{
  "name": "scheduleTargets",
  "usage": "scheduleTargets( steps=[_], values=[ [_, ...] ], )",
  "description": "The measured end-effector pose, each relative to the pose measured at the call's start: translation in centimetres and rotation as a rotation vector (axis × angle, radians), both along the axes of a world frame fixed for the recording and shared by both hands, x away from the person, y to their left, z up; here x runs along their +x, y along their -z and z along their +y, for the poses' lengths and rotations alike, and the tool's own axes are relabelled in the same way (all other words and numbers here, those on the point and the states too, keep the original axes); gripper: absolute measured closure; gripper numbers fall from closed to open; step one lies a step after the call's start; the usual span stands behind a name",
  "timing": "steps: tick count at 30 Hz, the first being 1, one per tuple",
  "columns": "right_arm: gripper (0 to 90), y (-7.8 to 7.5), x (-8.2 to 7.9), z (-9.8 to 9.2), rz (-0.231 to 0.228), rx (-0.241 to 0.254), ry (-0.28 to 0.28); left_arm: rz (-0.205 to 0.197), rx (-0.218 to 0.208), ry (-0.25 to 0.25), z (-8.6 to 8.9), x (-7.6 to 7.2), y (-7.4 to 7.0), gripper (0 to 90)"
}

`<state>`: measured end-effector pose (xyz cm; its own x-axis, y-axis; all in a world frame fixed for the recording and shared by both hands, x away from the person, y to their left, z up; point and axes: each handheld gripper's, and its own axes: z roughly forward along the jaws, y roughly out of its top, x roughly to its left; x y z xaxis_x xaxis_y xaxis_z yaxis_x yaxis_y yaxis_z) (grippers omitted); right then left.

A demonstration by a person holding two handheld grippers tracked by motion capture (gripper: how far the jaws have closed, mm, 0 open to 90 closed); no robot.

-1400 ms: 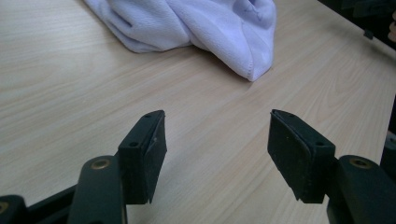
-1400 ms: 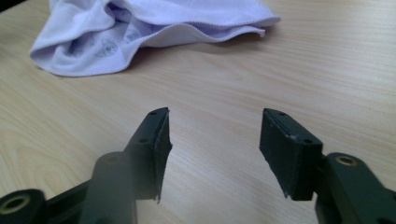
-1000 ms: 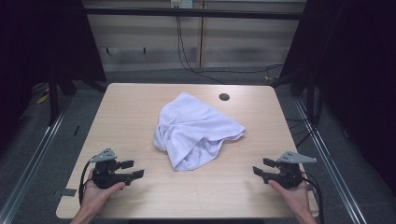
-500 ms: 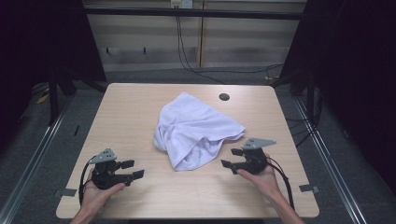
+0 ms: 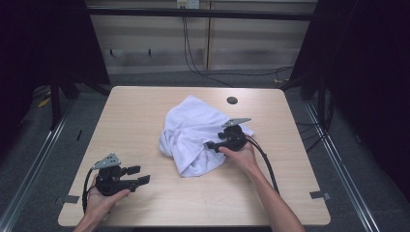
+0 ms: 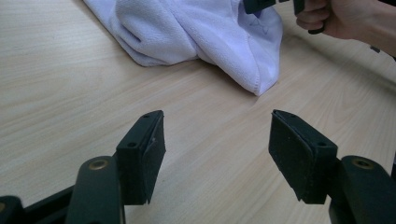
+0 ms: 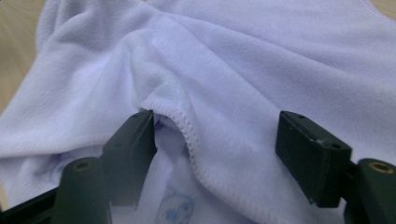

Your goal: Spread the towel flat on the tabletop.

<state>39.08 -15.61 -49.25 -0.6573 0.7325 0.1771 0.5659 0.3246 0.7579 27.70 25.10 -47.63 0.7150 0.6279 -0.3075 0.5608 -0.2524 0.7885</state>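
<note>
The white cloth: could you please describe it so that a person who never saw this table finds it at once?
On the light wooden table, look just right of the middle. The white cloth lies there in a crumpled heap, with a stitched hem and the open right gripper over it. It is the only soft thing there.

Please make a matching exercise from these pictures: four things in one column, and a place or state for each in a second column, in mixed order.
Things:
1. crumpled white fleece cloth
2. left black tongs
3. right black tongs
4. small round dark hole in the light wooden table

Places or states:
A. open over bare wood, near the front left corner
B. near the far edge of the table, beyond the cloth
C. lying in a heap at the middle of the table
D. open over a stitched hem of the cloth

Pairs: 1-C, 2-A, 3-D, 4-B
</note>
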Motion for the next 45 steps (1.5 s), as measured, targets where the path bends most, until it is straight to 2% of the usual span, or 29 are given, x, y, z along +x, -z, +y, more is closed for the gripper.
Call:
scheduleTargets(
  steps=[2,3,4,5,7,8,10,12,14,15,16,18,19,20,22,23,25,27,30,32,35,36,38,41,43,45],
  values=[
    [34.7,0.7,0.6,0.4,0.021,0.005,0.004,-0.005,0.006,-0.002,0.0,0.1,0.0,35.6],
    [35.7,1.1,0.8,0.7,0.019,-0.014,0.004,-0.007,0.007,-0.002,-0.1,0.1,0.0,35.6],
    [39.1,1.2,0.8,1.0,-0.001,-0.031,0.016,-0.008,0.006,-0.004,-0.1,0.1,-0.1,35.5],
    [47.9,1.3,0.7,1.2,-0.004,-0.035,0.024,-0.014,0.008,-0.005,-0.1,0.2,-0.1,35.5],
    [58.1,1.4,0.5,1.4,-0.001,-0.047,0.022,-0.027,0.027,-0.011,-0.4,0.6,-0.2,35.6],
    [69.7,1.5,0.5,1.3,0.006,-0.029,0.012,-0.038,0.037,-0.008,-0.6,0.9,-0.3,35.7],
    [74.7,1.8,0.1,1.3,0.017,-0.016,-0.011,-0.076,0.071,-0.021,-1.1,1.8,-0.6,36.3],
    [79.6,1.9,-0.5,1.2,0.034,0.021,-0.044,-0.098,0.07,-0.024,-1.8,3.3,-1.0,36.4],
    [80.8,2.1,-1.0,1.2,0.038,0.036,-0.059,-0.105,0.063,-0.03,-2.7,5.0,-1.3,36.6],
    [81.4,2.1,-1.3,1.2,0.041,0.04,-0.071,-0.105,0.063,-0.03,-2.7,5.0,-1.3,36.7],
    [81.8,2.0,-1.6,1.2,0.048,0.034,-0.093,-0.102,0.06,-0.021,-4.1,6.9,-1.3,36.7],
    [82.2,1.9,-2.0,1.3,0.055,0.027,-0.109,-0.088,0.062,-0.009,-5.3,8.1,-1.1,36.6],
    [82.2,1.8,-2.2,1.3,0.059,0.019,-0.121,-0.093,0.084,-0.007,-5.8,8.5,-0.8,36.4],
    [82.2,1.7,-2.5,1.4,0.06,0.016,-0.13,-0.111,0.136,-0.033,-6.4,8.9,-0.4,36.9],
    [81.8,1.6,-3.0,1.4,0.064,0.01,-0.155,-0.099,0.2,-0.022,-7.0,9.3,0.6,39.5],
    [81.4,1.6,-3.2,1.3,0.06,0.001,-0.163,-0.091,0.217,-0.024,-7.1,9.2,1.1,40.8],
    [79.9,1.5,-3.5,1.2,0.056,-0.002,-0.168,-0.077,0.203,0.02,-6.8,8.8,1.5,54.0],
    [78.1,1.5,-3.8,1.0,0.064,0.009,-0.158,-0.073,0.21,0.048,-6.4,8.1,1.2,69.0],
    [72.2,1.4,-4.1,0.8,0.074,0.012,-0.171,-0.04,0.195,0.076,-6.1,6.9,0.9,75.0],
    [69.2,1.2,-4.8,0.7,0.074,-0.002,-0.194,-0.022,0.191,0.116,-6.0,5.6,0.9,76.0],
    [62.6,1.0,-5.8,0.2,0.08,-0.004,-0.202,0.021,0.152,0.169,-5.4,2.9,0.8,76.0],
    [59.4,0.8,-6.2,0.0,0.069,-0.002,-0.206,0.03,0.145,0.173,-5.3,2.3,0.8,75.8],
    [54.1,0.2,-6.8,-0.6,0.06,0.018,-0.197,0.056,0.12,0.198,-4.9,0.6,0.7,75.0],
    [51.4,-1.4,-8.2,-2.2,0.026,0.071,-0.163,0.081,0.081,0.223,-4.4,-1.4,0.3,70.5],
    [50.3,-2.3,-9.5,-3.5,-0.002,0.1,-0.125,0.06,0.063,0.222,-4.0,-2.3,-0.2,66.2],
    [49.3,-2.8,-10.7,-5.1,-0.017,0.123,-0.093,0.042,0.023,0.203,-3.5,-2.5,-0.8,59.7]
  ],
)
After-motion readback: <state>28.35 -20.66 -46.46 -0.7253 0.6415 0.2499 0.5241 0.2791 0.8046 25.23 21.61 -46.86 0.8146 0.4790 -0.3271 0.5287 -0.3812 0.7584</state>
